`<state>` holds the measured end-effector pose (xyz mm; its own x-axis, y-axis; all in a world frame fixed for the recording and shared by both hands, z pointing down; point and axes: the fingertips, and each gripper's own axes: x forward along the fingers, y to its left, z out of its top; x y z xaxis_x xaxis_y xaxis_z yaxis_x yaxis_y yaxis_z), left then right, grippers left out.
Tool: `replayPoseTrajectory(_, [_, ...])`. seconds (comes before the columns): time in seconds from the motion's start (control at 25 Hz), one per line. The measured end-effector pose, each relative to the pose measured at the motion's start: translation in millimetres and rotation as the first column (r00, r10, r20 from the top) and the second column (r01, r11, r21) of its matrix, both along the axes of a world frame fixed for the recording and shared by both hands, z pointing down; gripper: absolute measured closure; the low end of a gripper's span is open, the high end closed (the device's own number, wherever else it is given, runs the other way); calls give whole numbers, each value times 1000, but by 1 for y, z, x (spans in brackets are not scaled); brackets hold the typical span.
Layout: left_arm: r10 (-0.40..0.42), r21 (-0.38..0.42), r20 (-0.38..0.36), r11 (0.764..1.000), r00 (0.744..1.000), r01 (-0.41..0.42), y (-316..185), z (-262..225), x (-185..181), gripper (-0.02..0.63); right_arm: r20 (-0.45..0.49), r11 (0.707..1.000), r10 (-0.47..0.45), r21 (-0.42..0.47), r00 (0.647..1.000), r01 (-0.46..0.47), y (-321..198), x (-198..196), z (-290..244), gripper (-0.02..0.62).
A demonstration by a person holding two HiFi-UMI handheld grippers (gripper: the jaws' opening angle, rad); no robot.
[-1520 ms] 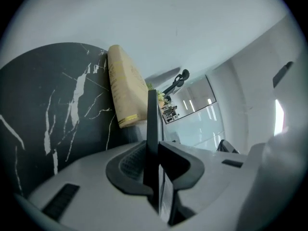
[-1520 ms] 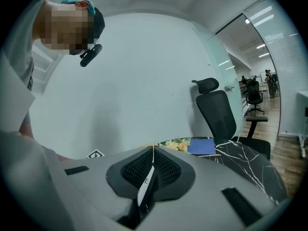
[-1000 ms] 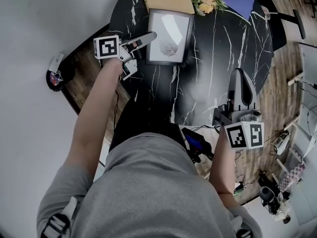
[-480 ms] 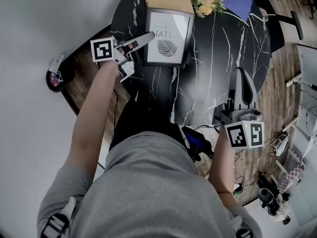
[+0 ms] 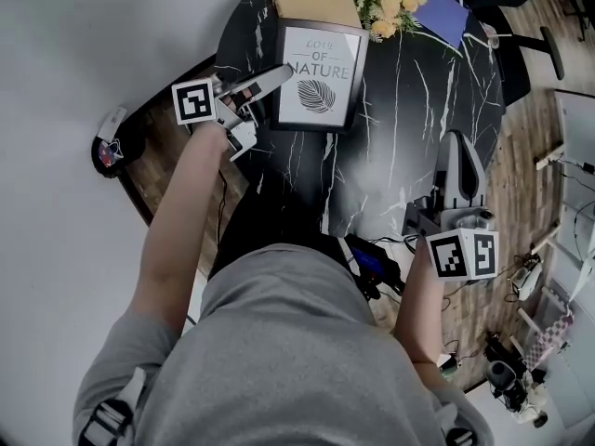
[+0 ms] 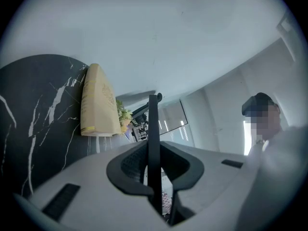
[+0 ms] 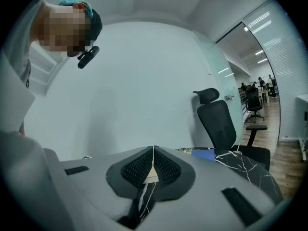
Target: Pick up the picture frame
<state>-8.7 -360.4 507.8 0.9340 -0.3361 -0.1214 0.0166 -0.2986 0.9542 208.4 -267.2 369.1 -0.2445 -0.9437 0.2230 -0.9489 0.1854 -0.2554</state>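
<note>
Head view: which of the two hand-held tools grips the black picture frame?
The left tool: it clamps a side edge of the black picture frame. The right tool is shut and empty above the black marble table.

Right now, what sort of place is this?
Probably an open-plan office: a black office chair stands by the marble table, and a glass partition shows more chairs beyond it.

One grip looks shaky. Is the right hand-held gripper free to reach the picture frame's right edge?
Probably yes: only bare tabletop separates the right hand-held gripper from the picture frame, though its shut jaws must open.
</note>
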Motion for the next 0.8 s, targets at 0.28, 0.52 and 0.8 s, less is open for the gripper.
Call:
replayPoseTrajectory(0.28, [-43,8,-28,999,999,43,3,-20,-3,541,-6,999,4,32,1000,-4,4,7,-16,568])
replayPoseTrajectory(0.52, [-82,15,-66,996,994,83,8,-37,-8,541,-9,998,7,63,1000,-7,8,9,-28,568])
replayPoseTrajectory(0.8, [-97,47,-102,994,990,103,16,-68,-10,541,-14,995,14,101,1000,-13,15,13,-45,568])
